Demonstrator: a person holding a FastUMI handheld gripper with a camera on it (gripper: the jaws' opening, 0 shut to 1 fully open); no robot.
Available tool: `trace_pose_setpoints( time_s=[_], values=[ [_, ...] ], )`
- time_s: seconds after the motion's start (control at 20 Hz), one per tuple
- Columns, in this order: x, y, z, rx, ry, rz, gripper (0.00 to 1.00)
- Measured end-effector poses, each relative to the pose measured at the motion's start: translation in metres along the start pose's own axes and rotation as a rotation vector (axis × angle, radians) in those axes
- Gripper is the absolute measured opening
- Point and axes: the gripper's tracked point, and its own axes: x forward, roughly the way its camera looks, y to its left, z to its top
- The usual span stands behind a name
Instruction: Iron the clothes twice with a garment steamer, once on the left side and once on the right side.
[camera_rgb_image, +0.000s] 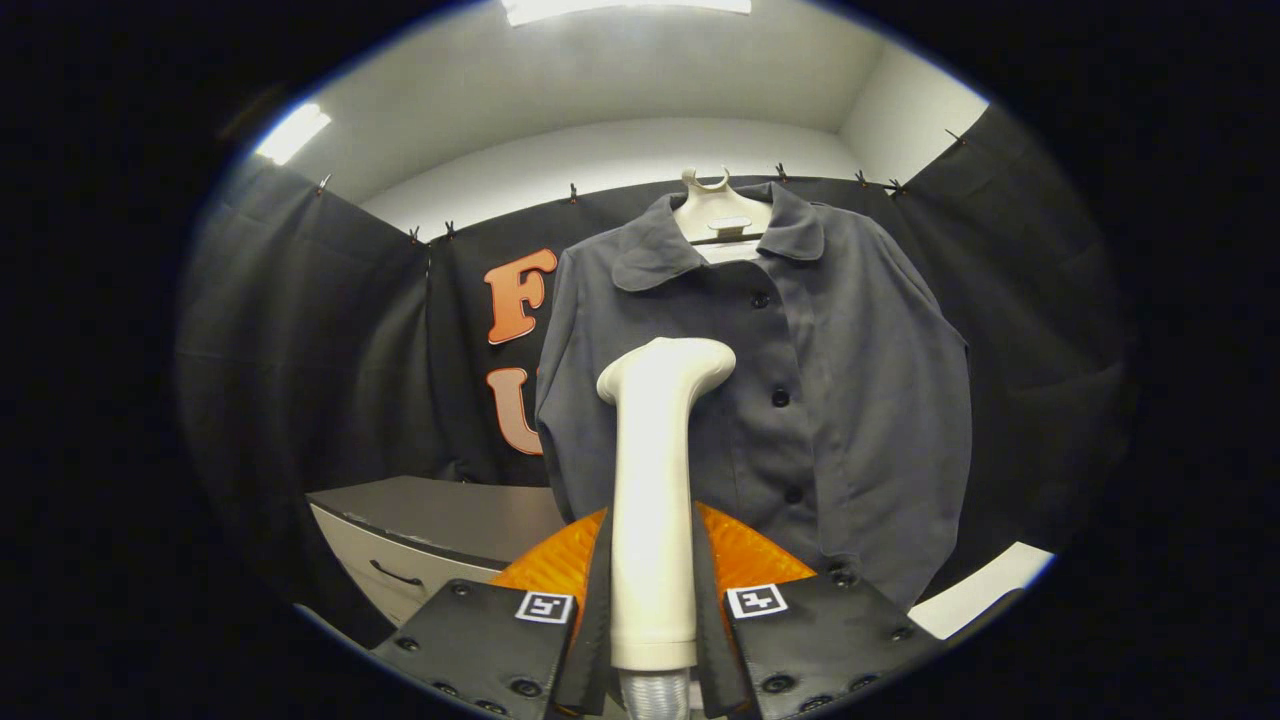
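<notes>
Jaws pinch our garment steamer (652, 500) by its handle, gripper (652, 610) at lower centre. Handle's long axis runs upright; head points at the shirt (850, 400) hanging beyond, centre frame. We sit left of the button placket, so left side looks nearer.

No readable text; square coded markers (545, 607) on hand-held gripper (652, 600) fingers, perhaps tracking tags.

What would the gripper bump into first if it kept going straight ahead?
Probably the shirt. The gripper is shut on the steamer, whose head leads toward the shirt's front, though the gap is hard to judge.
</notes>
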Motion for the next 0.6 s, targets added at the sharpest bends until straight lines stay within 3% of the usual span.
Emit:
trace_pose_setpoints(
  time_s=[0.6],
  values=[
    [-0.017,-0.001,-0.051,0.024,0.089,-0.009,0.42]
  ],
)
